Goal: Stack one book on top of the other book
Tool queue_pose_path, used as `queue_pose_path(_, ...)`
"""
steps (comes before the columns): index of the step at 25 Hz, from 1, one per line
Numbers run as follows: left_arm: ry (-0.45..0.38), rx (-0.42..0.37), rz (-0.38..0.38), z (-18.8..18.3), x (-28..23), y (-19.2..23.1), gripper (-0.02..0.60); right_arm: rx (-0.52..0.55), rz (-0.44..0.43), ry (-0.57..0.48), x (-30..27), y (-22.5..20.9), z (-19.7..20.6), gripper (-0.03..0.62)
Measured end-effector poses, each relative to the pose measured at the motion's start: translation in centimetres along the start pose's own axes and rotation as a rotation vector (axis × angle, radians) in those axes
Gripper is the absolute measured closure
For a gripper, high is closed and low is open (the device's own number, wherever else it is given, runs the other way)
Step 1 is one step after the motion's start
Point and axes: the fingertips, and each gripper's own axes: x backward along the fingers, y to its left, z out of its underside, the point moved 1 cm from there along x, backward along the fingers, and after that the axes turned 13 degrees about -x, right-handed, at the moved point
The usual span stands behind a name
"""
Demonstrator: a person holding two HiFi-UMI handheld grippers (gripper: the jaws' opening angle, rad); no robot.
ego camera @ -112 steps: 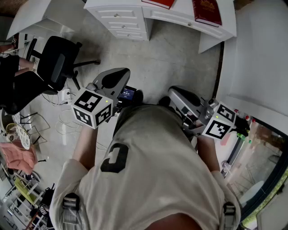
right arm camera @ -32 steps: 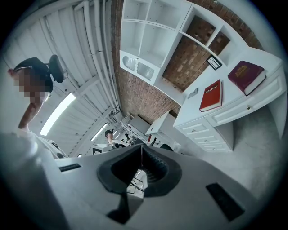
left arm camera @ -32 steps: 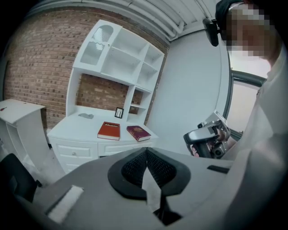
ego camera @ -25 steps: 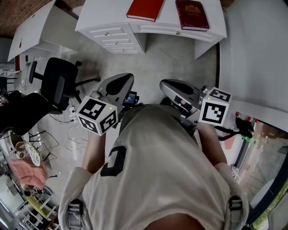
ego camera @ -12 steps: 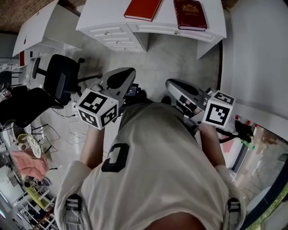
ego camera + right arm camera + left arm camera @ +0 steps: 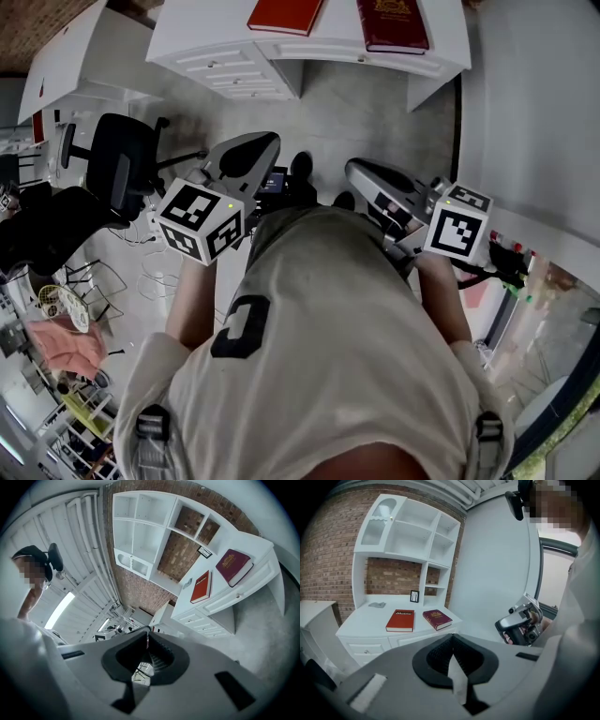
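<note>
Office-like workroom, fitted out as a study. Told by a white desk with drawers at the far side, a white shelf unit above it against a brick wall, a red book and a maroon book on the desk, 1 black office chair at left on bare grey floor, loose cables nearby, strip lights overhead.

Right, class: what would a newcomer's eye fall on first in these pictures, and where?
The red book and the maroon book lie side by side, apart, on the white desk at the head view's top. Below them, the left gripper and right gripper, jaws together and empty, are held before the person's body.
</note>
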Motion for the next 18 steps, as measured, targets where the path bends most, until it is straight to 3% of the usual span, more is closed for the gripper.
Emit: queue_pose_path(18,-0.032,0.064,-0.003,0.6,-1.1,9.8,0.578,0.011,0.072,0.057,-8.5,-1.5,-4.1,0.585)
